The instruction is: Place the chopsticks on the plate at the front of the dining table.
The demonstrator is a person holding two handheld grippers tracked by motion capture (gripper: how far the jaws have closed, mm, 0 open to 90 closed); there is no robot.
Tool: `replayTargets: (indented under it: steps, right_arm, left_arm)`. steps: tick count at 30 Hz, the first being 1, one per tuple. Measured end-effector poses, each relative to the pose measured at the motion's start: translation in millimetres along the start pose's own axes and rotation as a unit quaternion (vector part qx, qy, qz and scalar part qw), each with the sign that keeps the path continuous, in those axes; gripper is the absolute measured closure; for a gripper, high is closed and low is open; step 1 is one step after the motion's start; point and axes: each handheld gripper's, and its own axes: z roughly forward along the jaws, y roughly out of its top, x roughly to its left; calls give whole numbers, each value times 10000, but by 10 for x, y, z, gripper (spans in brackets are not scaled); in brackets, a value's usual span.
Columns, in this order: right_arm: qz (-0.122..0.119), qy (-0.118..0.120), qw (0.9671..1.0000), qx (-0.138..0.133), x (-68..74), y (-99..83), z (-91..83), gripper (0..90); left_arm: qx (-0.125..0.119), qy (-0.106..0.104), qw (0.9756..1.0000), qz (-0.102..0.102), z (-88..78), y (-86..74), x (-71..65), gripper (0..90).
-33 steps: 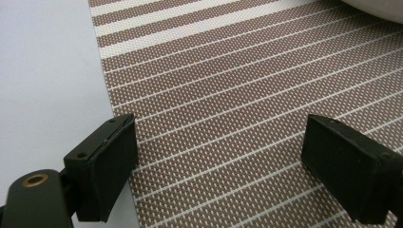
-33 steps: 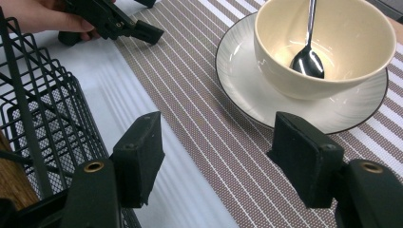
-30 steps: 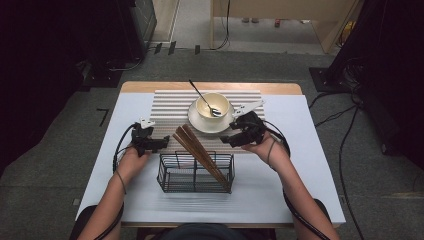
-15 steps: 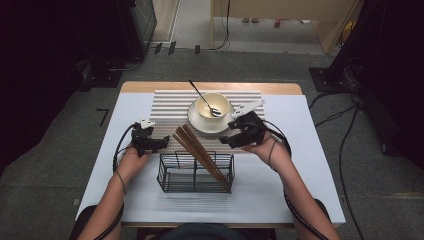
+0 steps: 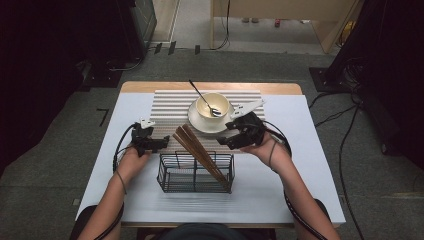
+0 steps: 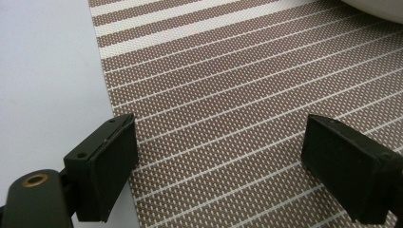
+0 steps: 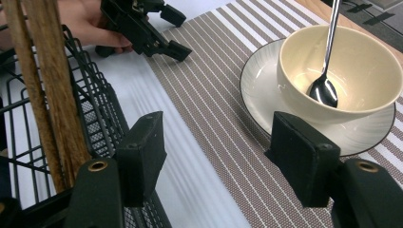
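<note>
Little has shifted since the earlier high-view frames: the right gripper point(image 5: 226, 141) has eased slightly toward the near edge of the saucer, and the left gripper point(image 5: 161, 143) sits where it was. Both hold nothing.

The right gripper's jaws stand well apart (though not at their widest), with only the striped placemat point(image 7: 214, 118) and white table cover point(image 7: 190, 180) between them in the right gripper view. Just beyond its right jaw lies the white saucer point(image 7: 259, 88) carrying the cream bowl point(image 7: 361, 66), and a metal spoon point(image 7: 325, 71) rests inside the bowl with its handle leaning out over the far rim. To that gripper's left stands the black wire basket point(image 7: 90, 118), with brown wooden chopsticks point(image 7: 45, 85) propped in it at a slant.

The left gripper's jaws are spread wide over the placemat's left edge in the left gripper view, nothing touching either pad point(image 6: 116, 164). From above, the basket point(image 5: 196, 172) sits between the two forearms, near the person, and the bowl point(image 5: 212, 105) stands beyond it on the placemat.
</note>
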Motion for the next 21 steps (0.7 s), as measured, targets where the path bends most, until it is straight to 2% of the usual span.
replayTargets:
  steps: [21]
  right_arm:
    - [-126, 215, 9997, -70, 149, 70, -54, 394]
  left_arm:
    - [1, 0, 10000, 1, 0, 0, 0, 123]
